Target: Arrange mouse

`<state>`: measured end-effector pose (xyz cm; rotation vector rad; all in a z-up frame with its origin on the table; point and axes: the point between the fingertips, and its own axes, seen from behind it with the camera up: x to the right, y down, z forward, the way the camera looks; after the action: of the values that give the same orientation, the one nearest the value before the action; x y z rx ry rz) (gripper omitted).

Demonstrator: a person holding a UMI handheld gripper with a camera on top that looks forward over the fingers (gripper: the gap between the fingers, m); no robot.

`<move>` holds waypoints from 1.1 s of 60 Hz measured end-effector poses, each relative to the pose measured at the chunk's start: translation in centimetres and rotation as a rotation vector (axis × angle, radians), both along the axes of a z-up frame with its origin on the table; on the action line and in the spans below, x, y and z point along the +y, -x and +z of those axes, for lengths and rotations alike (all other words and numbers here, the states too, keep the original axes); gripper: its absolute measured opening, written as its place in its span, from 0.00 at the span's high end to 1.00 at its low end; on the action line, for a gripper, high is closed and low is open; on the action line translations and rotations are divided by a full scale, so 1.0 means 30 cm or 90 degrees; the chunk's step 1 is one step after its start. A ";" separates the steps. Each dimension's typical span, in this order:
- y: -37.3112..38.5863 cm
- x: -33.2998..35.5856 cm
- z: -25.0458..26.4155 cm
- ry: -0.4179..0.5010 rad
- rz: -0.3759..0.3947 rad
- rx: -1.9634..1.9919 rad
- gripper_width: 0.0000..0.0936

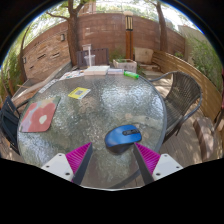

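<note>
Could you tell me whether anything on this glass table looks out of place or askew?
Nothing is spilled or damaged. The mouse lies skewed on the bare glass table, well apart from the red pad, just ahead of the open gripper.

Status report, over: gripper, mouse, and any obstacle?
Gripper open, empty. Mouse on glass table, just ahead, between the fingers. Nothing in the way; red mat off to one side.

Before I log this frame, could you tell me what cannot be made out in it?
- Mouse, gripper view: blue, just ahead of the open fingers; its buttons and any cord are too small to tell.
- Red mat: its print is blurred.
- Items at the glass table's far edge: too small to identify.
</note>
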<state>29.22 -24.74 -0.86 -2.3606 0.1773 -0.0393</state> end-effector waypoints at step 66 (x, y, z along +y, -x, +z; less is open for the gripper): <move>0.165 0.537 0.771 -0.242 -0.083 -0.063 0.62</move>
<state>24.26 -8.64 22.27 -1.9604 0.2654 -0.1705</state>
